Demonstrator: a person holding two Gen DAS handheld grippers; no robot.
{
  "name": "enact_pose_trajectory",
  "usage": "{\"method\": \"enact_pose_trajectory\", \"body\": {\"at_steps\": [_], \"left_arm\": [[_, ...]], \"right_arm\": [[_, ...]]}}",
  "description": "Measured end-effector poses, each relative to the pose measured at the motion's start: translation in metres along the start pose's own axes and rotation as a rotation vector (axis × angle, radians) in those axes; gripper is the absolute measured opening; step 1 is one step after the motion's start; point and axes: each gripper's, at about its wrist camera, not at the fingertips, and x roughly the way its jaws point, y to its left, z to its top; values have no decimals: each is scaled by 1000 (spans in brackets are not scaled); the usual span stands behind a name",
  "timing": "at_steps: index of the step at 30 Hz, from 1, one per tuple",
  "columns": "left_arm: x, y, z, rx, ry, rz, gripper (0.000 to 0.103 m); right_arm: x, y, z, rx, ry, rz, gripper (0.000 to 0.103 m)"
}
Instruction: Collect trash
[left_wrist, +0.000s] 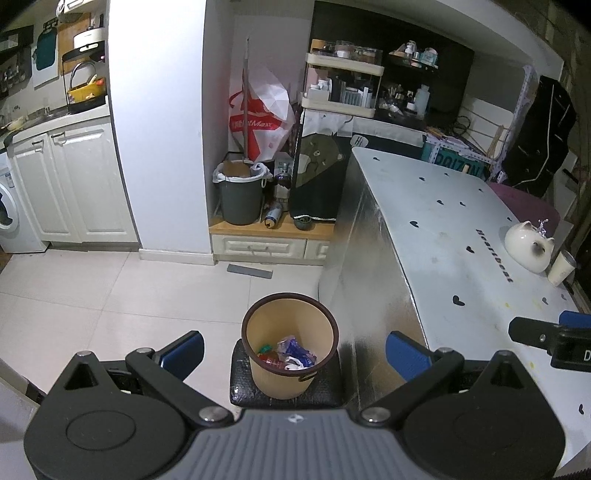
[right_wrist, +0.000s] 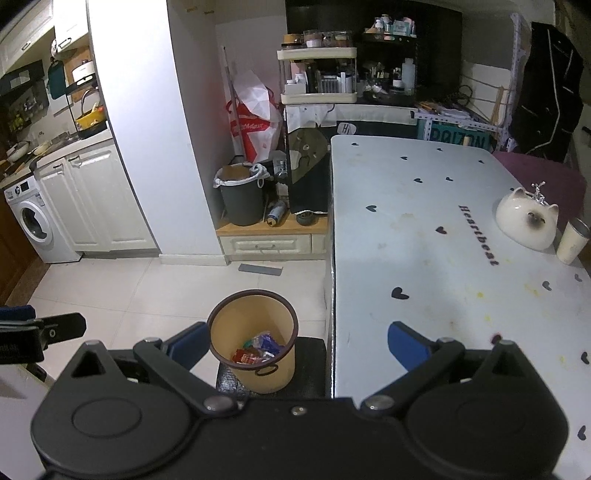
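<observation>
Up close, both handheld tools hover empty above a kitchen corner: the left gripper has its blue pads spread wide with nothing between them, and the right gripper is likewise splayed and holding nothing. Just beyond the fingers a tan wastebasket with a dark rim stands on a black padded stool, probably raised that way so that trash can be dropped in from table height. Crumpled wrappers, red, blue and white, already lie at the bottom of the basket, which sits right against the side of the table. Its white cloth, printed with black hearts, shows stains but no loose litter that can be made out, which suggests the collecting is largely done. Toward the far right edge a white cat-shaped ornament and a pale cup stand close together, seemingly kept items rather than rubbish. Farther off, a dark grey bin lined with a white bag rests on a low wooden platform in the alcove, a red-and-white shopping bag propped behind it.
</observation>
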Motion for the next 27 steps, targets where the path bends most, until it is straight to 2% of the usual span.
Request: {"method": "enact_pose_trajectory", "body": {"at_steps": [27], "left_arm": [[-6,7,-4,16,-11,1,103]], "right_arm": [[-10,5,-5,-8,-18,-27,103]]}}
